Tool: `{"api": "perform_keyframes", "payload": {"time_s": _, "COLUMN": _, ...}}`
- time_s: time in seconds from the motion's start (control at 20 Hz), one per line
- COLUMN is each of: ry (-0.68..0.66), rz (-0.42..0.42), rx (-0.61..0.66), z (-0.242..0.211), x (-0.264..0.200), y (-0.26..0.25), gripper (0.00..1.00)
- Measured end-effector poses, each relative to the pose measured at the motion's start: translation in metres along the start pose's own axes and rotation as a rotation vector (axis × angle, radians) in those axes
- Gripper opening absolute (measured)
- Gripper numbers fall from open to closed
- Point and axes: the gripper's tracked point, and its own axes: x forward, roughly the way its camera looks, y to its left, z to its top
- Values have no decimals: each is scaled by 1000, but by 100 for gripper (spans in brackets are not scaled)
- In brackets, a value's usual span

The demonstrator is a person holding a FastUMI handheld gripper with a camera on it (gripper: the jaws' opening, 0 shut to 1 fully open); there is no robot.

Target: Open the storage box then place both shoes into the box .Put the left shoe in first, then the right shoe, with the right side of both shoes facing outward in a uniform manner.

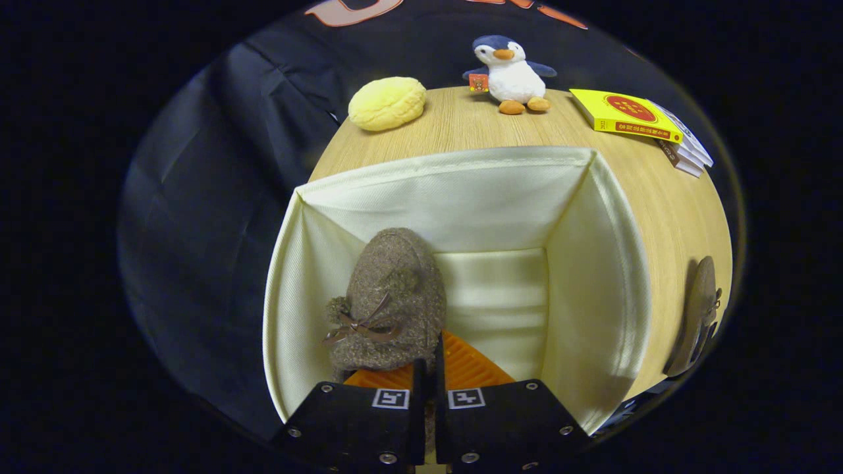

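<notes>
Fingers (408, 378) of the gripper (428, 382) are nearly together, pinching the heel edge of a brown shoe (388, 299) that sits inside the open cream box (593, 263), toward its left wall. Second shoe (698, 316) lies on the table (461, 122) right of the box.

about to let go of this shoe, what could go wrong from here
1. The gripper pinches only the heel edge of the brown slipper, held above the floor of the cream fabric box; released here, it may tip and land with the wrong side outward.
2. The soft box wall could catch a finger on withdrawal.
3. The second slipper lies near the table edge.
</notes>
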Motion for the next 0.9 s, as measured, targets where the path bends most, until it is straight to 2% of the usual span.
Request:
{"api": "perform_keyframes", "payload": {"time_s": 0.15, "ry": 51, "rz": 81, "rx": -18, "z": -15, "x": -3, "y": 14, "gripper": 16}}
{"api": "perform_keyframes", "payload": {"time_s": 0.2, "ry": 71, "rz": 94, "rx": -39, "z": -22, "x": -7, "y": 13, "gripper": 23}}
{"api": "perform_keyframes", "payload": {"time_s": 0.25, "ry": 67, "rz": 128, "rx": -50, "z": -22, "x": -12, "y": 14, "gripper": 23}}
{"api": "perform_keyframes", "payload": {"time_s": 0.45, "ry": 17, "rz": 290, "rx": -51, "z": -21, "x": -61, "y": 17, "gripper": 42}}
{"api": "perform_keyframes", "payload": {"time_s": 0.5, "ry": -13, "rz": 319, "rx": -61, "z": -18, "x": -76, "y": 11, "gripper": 50}}
{"api": "perform_keyframes", "payload": {"time_s": 0.7, "ry": -184, "rz": 339, "rx": -110, "z": -5, "x": -138, "y": -37, "gripper": 70}}
{"api": "perform_keyframes", "payload": {"time_s": 0.9, "ry": -341, "rz": 231, "rx": -113, "z": 7, "x": -171, "y": -124, "gripper": 85}}
